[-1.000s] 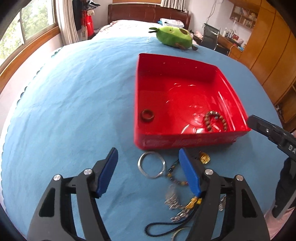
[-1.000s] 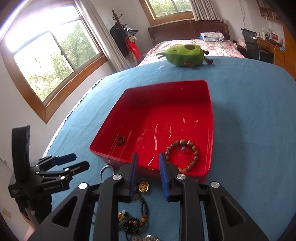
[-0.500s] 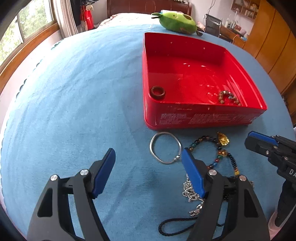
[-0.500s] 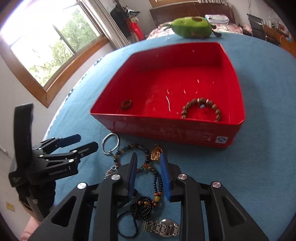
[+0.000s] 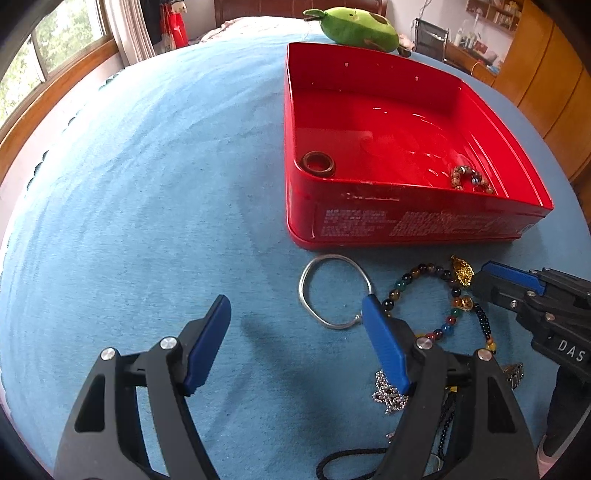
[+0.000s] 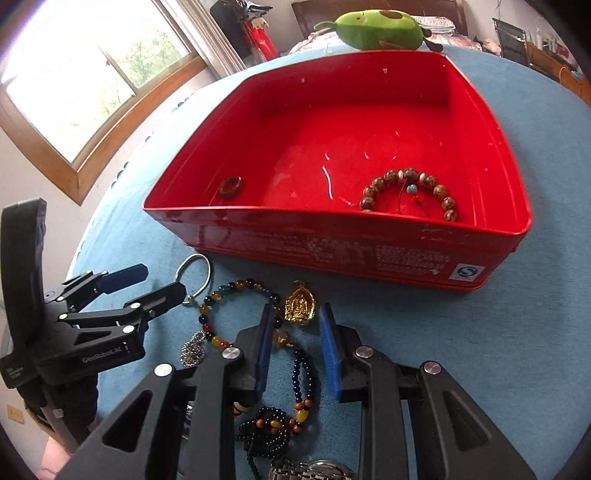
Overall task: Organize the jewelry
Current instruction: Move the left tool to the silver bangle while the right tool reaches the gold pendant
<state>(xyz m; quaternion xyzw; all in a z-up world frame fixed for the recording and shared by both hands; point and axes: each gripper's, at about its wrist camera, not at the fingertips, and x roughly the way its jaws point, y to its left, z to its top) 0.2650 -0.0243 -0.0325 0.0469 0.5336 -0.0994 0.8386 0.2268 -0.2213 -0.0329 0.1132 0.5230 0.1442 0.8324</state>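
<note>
**Blue cloth, red tin, jewelry waiting**

Blue cloth [image 5: 147, 184] covers the worktop; a window sits upper left, a green plush [image 6: 380, 24] at top. One red tin [image 6: 491, 229] holds two pieces: a brown ring [image 6: 231, 185] and a wooden bead bracelet [image 6: 406, 192]. Below it lie one silver bangle [image 5: 334, 290], a multicoloured bead bracelet [image 6: 240, 291], a gold pendant [image 6: 300, 304], a chain. Left gripper [image 5: 295, 314]: jaws spread, empty. Right gripper [image 6: 295, 321]: jaws narrowly apart, pinching nothing.

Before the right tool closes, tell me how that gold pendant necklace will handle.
The gold pendant looks solid, so it would likely hang as the low point. Its bead strand lies in loose curves, so it is probably floppy and will trail. It runs into the dark bead pile, so it may drag neighbours.
</note>
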